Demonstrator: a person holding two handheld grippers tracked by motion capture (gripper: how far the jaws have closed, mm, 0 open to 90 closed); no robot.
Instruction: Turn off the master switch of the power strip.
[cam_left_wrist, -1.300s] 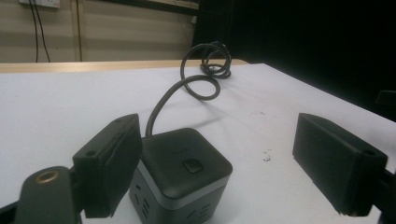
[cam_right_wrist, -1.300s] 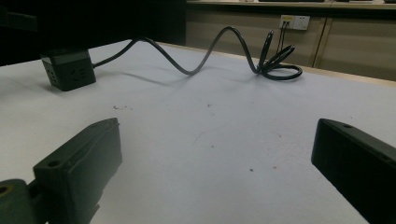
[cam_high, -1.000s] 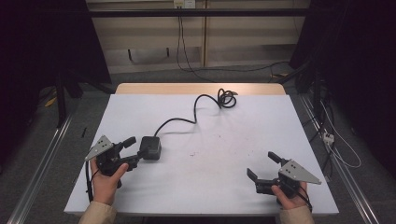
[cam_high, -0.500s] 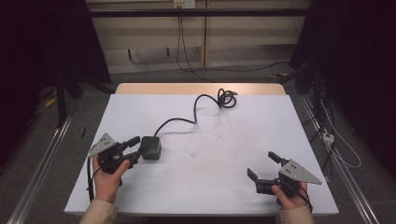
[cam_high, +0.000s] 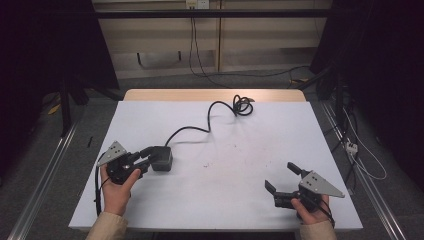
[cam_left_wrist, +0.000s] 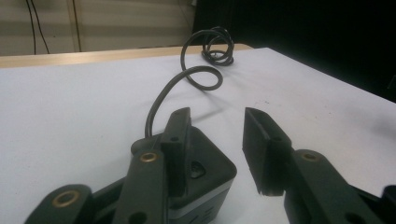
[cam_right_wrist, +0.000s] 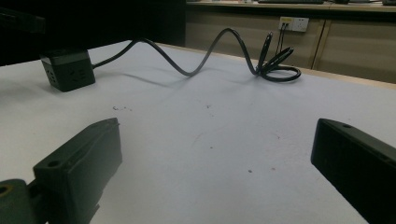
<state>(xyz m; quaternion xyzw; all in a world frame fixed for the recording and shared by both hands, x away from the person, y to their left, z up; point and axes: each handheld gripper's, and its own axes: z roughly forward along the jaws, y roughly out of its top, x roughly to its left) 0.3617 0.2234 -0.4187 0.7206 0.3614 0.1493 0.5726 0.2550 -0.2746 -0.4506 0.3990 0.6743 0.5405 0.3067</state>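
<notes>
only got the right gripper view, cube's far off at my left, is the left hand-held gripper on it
Observer: Nearly. In the left gripper view the cube sits partly between the jaws of the left hand-held gripper, which have just been closing. A gap remains at one jaw.
Operator: which side is it coming from
Observer: In the high view it reaches the cube's left side. The cable leaves from the opposite, far side.
Operator: and my right one
Observer: In the high view the right hand-held gripper is open near the front right of the table, well apart from the cube.
</notes>
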